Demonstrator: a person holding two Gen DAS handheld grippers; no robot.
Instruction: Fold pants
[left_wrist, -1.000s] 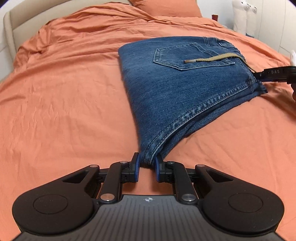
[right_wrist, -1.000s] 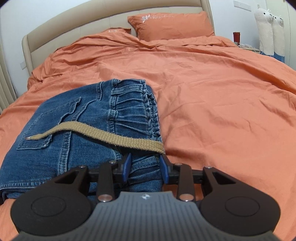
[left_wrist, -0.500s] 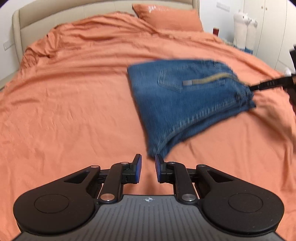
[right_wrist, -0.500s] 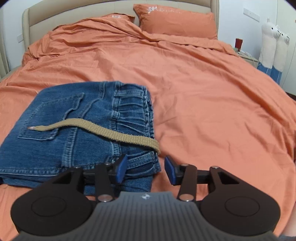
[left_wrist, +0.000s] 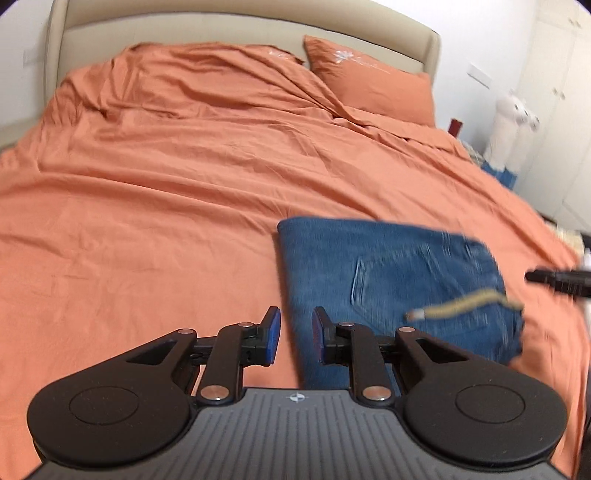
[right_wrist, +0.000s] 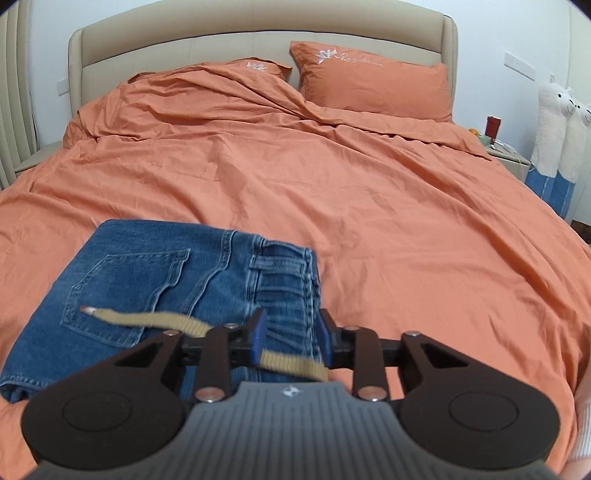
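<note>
Folded blue jeans (left_wrist: 388, 280) lie flat on the orange bed cover, back pocket up, with a tan drawstring (left_wrist: 458, 306) across the top. In the right wrist view the jeans (right_wrist: 155, 288) sit at lower left, drawstring (right_wrist: 155, 319) trailing under the fingers. My left gripper (left_wrist: 295, 334) is open and empty, raised above the jeans' left edge. My right gripper (right_wrist: 290, 339) is open and empty, above the waistband corner. The right gripper's tip also shows in the left wrist view (left_wrist: 554, 278).
The orange duvet (right_wrist: 332, 177) covers the whole bed. Two orange pillows (right_wrist: 373, 81) lie by the beige headboard (right_wrist: 258, 40). White plush toys (right_wrist: 557, 125) and a nightstand with a red cup (right_wrist: 493, 127) stand at the right.
Both grippers let go of the jeans, opened and lifted back. The jeans now lie free on the bed and the views tilted up toward the headboard.
</note>
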